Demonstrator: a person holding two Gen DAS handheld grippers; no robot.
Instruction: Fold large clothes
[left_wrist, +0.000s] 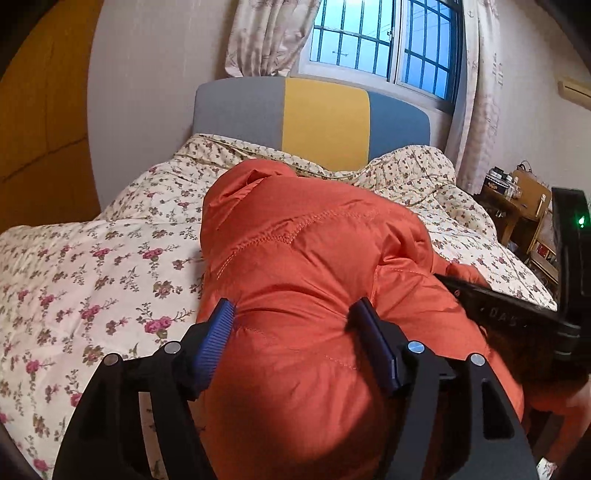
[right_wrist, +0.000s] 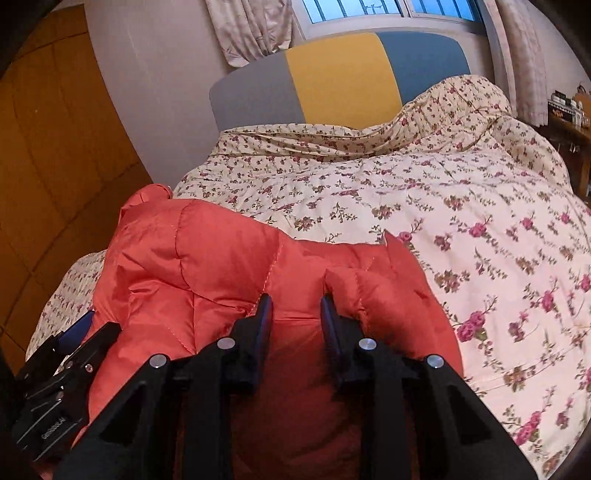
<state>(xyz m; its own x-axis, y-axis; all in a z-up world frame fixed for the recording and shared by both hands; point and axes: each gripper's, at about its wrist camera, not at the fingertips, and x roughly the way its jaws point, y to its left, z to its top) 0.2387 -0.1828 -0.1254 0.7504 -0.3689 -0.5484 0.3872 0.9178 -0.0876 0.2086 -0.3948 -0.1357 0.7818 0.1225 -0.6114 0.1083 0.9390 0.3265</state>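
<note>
An orange quilted puffer jacket lies bunched on the floral quilt of a bed, its hood end toward the headboard. My left gripper is open, its blue pads standing wide to either side of a puffy bulge of the jacket. In the right wrist view the jacket fills the lower left. There my right gripper is shut on a fold of the jacket, orange fabric filling the narrow gap between its black fingers. The right gripper's black body rests on the jacket's right side.
A grey, yellow and blue headboard stands under a barred window with curtains. A wooden bedside table with small items stands on the right. A yellow wardrobe lines the left. The floral quilt spreads to the right.
</note>
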